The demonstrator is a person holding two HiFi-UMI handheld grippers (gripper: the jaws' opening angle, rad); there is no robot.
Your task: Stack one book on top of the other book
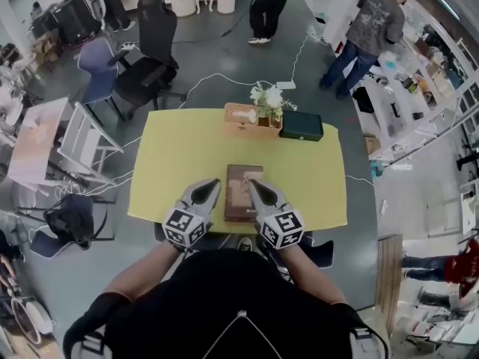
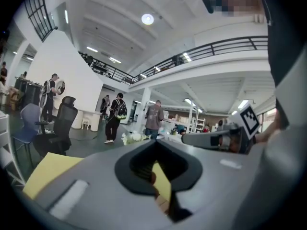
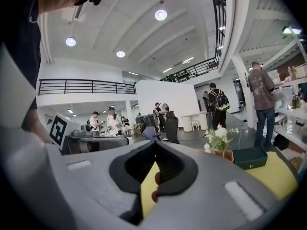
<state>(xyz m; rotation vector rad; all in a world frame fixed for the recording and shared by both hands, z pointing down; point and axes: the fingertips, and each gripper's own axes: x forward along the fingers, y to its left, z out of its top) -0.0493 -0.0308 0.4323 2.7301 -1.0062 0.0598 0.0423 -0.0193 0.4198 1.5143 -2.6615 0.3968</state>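
A brown book [image 1: 241,194] lies flat on the yellow table [image 1: 172,163], close to the front edge; I cannot tell whether a second book lies under it. My left gripper [image 1: 212,185] hovers just left of the book and my right gripper [image 1: 254,185] over its right edge. Both are shut with nothing held. In the left gripper view the shut left gripper [image 2: 154,143] fills the lower frame, and a slit shows a strip of the table [image 2: 163,183]. The right gripper view shows the shut right gripper [image 3: 156,143] the same way, with a yellow strip of the table [image 3: 148,188].
At the table's far edge stand a wooden box [image 1: 243,120] with white flowers [image 1: 269,97] and a dark green case [image 1: 301,125]. Office chairs [image 1: 150,58] and floor cables lie beyond the table. People stand farther back [image 1: 367,36]. A white rack [image 1: 82,144] stands left.
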